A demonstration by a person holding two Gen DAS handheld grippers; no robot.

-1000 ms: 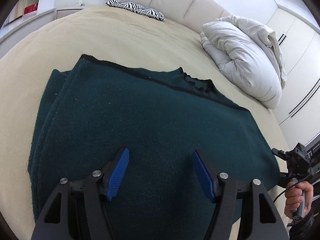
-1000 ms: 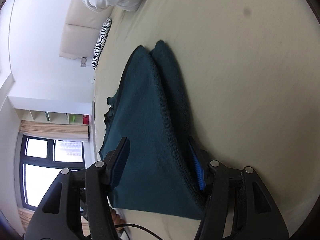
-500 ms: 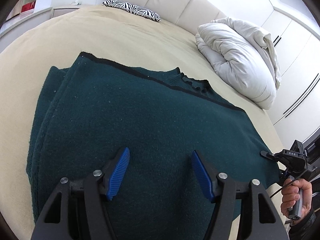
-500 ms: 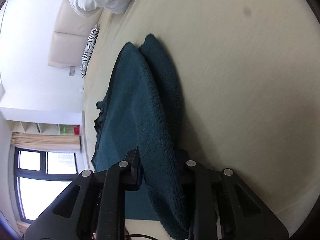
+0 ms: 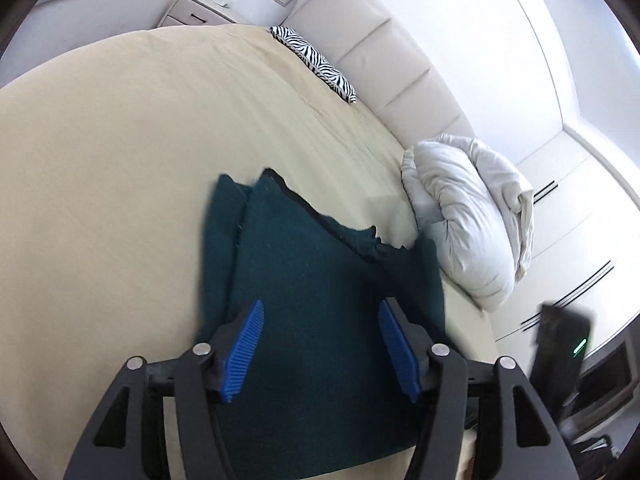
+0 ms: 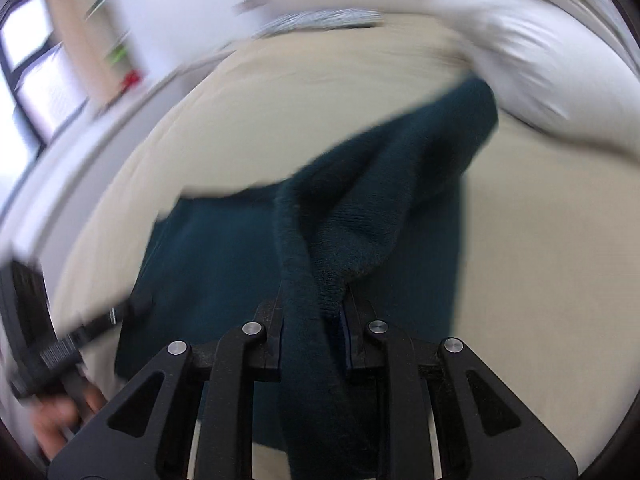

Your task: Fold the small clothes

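A dark green knitted sweater (image 5: 320,280) lies on the beige bed (image 5: 120,160). My left gripper (image 5: 320,344) is open and empty, hovering over the sweater's near part with its blue pads (image 5: 244,348) apart. My right gripper (image 6: 312,304) is shut on a bunched edge of the sweater (image 6: 360,208) and holds it lifted, so the cloth drapes up from the bed into the jaws. The right wrist view is motion blurred.
A white folded duvet (image 5: 472,216) lies on the bed just right of the sweater, and shows in the right wrist view (image 6: 520,52). A zebra-striped pillow (image 5: 316,64) rests by the padded headboard (image 5: 380,56). White wardrobes (image 5: 580,208) stand at right.
My right gripper, shut on the sweater's edge, has swung up and over, lifting that side off the bed. My left gripper has pulled back and turned, still open.
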